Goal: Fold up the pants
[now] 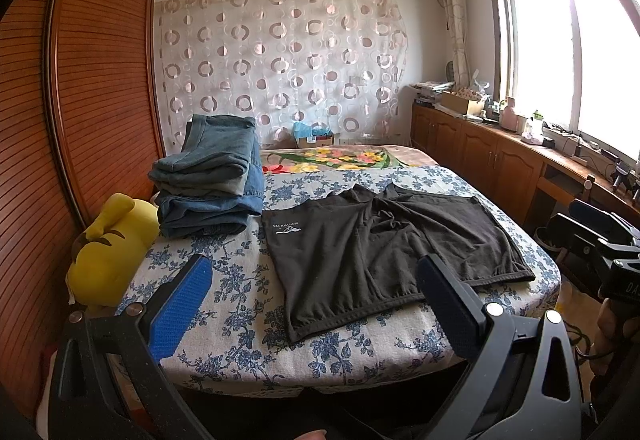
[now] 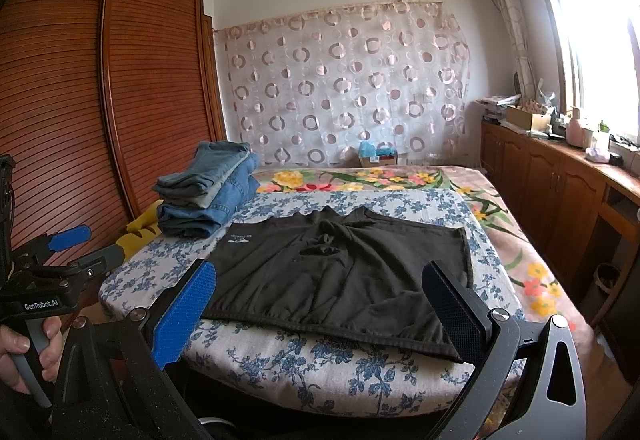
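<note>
Black shorts [image 1: 384,252] lie spread flat on the blue-flowered cloth [image 1: 248,304] over the near end of the bed, waistband toward me, a small white logo at the far left corner. They also show in the right wrist view [image 2: 340,272]. My left gripper [image 1: 316,304] is open and empty, held above the bed's near edge before the shorts. My right gripper [image 2: 320,312] is open and empty, held just before the waistband. The left gripper also shows at the left of the right wrist view [image 2: 76,244], held in a hand.
A stack of folded jeans [image 1: 212,176] sits at the far left of the cloth, also seen in the right wrist view [image 2: 208,188]. A yellow plush toy [image 1: 108,248] lies left of the bed. A wooden wardrobe [image 1: 80,80] stands left, cabinets [image 1: 480,148] right under the window.
</note>
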Motion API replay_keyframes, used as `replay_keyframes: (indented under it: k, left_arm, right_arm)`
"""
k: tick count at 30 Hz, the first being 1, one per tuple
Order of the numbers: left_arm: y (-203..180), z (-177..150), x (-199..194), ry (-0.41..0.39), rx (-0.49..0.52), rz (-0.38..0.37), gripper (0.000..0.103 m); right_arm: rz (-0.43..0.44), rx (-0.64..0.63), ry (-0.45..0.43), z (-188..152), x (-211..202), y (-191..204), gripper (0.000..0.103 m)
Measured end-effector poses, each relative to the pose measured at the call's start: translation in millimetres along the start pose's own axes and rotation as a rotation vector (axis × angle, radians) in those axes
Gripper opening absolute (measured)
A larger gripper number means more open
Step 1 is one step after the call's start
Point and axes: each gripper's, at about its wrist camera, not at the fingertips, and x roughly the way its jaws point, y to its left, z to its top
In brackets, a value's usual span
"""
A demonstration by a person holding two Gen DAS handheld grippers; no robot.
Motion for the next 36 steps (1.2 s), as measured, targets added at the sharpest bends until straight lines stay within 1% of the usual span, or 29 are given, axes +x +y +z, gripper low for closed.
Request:
replay_keyframes:
  k: [7,9,16,25,29,36]
  left_arm:
    - [-0.4,-0.3,-0.4,-0.001,0.000,-0.002,0.103]
    - [2.0,7.2,-4.8,-0.002,-0.001,-0.002,0.103]
    - [1.9,7.9,-5.6,-0.008,-0.011,0.002,0.103]
    - [1.3,4.0,13.8,0.027,-0.024,-0.012,0.103]
    - [-0.5,3.5,27.1,0.066,-0.012,-0.041,0.103]
    - [-7.9,4.3,42.5,0.092,0.018,-0.095,0.103]
  right_arm:
    - [0.001,0.001,-0.002,0.0,-0.2,-1.3,0.103]
    - [0.001,0.000,-0.003,0.0,-0.2,-1.0,0.103]
    - [-0.001,-0.001,-0.002,0.1,0.3,-1.8,0.103]
    - [-0.013,0.000,0.006,-0.6,2.2,-7.1,0.103]
    - [-0.012,-0.003,0.028,-1.7,6.3,-12.5,0.103]
    - [-0.027,-0.021,0.060,3.8,7.0,-22.5,0.103]
